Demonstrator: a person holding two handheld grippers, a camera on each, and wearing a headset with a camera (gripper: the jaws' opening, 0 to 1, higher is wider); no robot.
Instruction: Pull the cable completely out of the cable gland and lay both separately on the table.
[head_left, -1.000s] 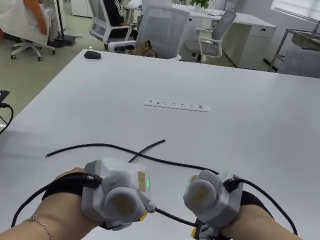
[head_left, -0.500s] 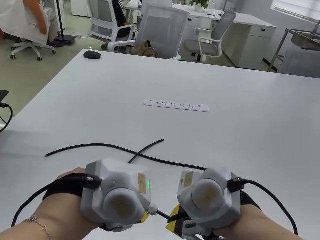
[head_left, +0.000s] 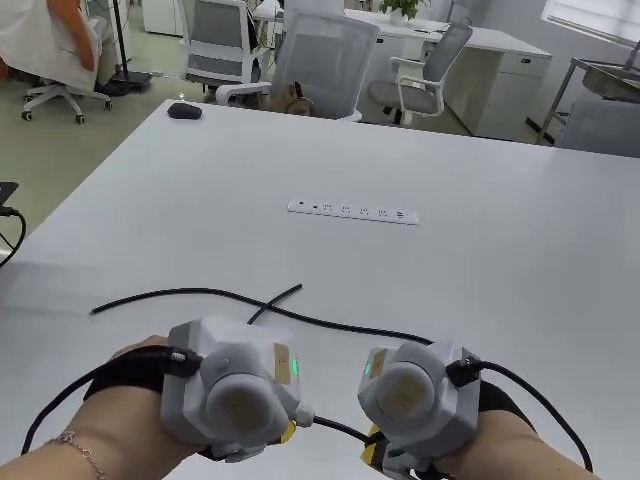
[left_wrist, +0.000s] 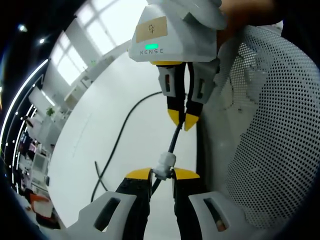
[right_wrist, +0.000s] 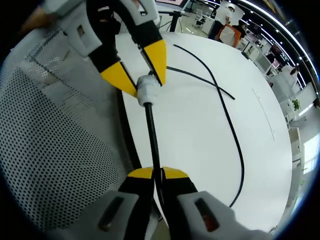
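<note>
Cable gland (left_wrist: 164, 164) sits threaded on the cable (right_wrist: 151, 130), above the tabletop's (head_left: 450, 260) near edge. Left hand-held gripper (left_wrist: 162, 174) is clamped on the gland, and right hand-held gripper (right_wrist: 156, 173) is closed on the cable. Extraction is incomplete. Separation and laying down are outstanding.

Left gripper (left_wrist: 162, 174) and right gripper (right_wrist: 156, 173) face each other, fingers (left_wrist: 139, 175) clamped.
</note>
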